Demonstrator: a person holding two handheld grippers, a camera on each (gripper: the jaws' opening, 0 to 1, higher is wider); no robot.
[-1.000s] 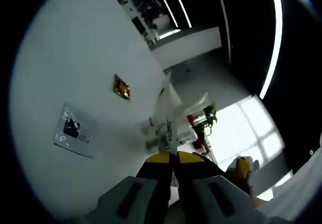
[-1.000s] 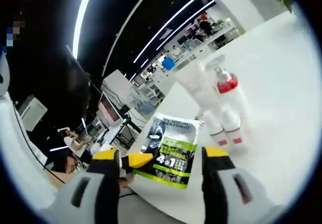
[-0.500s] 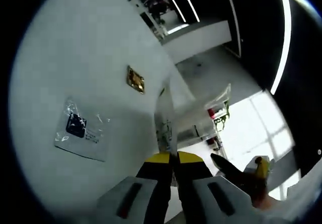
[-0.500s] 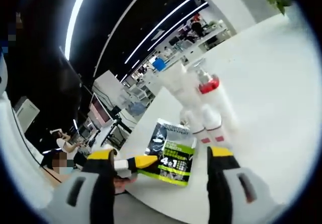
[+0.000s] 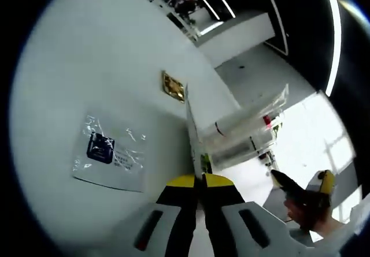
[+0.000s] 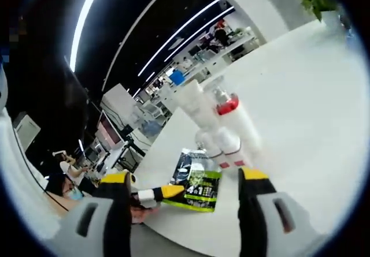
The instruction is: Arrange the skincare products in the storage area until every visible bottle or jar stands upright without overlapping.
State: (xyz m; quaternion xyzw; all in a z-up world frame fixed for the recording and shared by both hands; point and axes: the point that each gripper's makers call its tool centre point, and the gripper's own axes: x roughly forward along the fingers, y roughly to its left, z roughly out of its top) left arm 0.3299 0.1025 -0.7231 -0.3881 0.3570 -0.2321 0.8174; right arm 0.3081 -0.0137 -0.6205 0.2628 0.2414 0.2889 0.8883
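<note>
While clamping shut on the edge of a green-and-black printed sachet, left claw holding it over the white counter. Beyond, lying flat: a clear sachet with a dark label and a small gold foil packet. Right claw gaping open, gripping nothing, just short of white red-capped skincare bottles lying on the counter.
</note>
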